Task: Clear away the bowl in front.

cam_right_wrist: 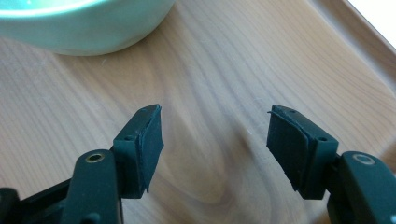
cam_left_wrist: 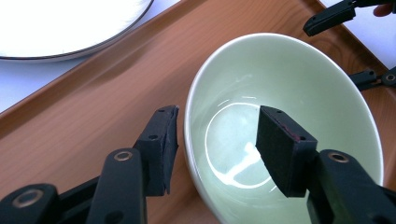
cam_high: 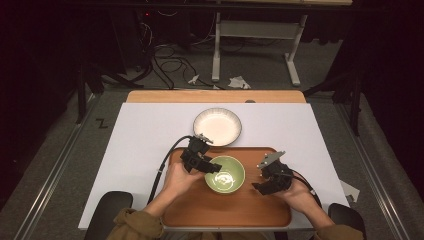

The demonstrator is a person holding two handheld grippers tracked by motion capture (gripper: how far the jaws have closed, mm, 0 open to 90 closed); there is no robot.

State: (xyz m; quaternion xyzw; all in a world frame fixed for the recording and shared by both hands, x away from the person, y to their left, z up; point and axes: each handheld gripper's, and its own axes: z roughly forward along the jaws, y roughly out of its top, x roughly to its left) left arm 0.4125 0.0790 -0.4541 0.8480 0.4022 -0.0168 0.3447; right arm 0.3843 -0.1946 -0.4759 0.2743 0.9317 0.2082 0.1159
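Your left gripper (cam_high: 209, 166) straddles the rim of the green bowl (cam_high: 225, 174) at the bowl's 9 o'clock: in the left gripper view one pad (cam_left_wrist: 168, 140) sits outside the wall, the other (cam_left_wrist: 280, 149) inside, both spread and clear of the rim. The bowl stands on the wooden tray (cam_high: 200, 205), slightly toward 12 o'clock of the tray's centre. Your right gripper (cam_high: 261, 186) waits at the bowl's 3 o'clock, jaws spread over bare tray wood. A white plate (cam_high: 217, 126) lies beyond the tray at 12 o'clock.
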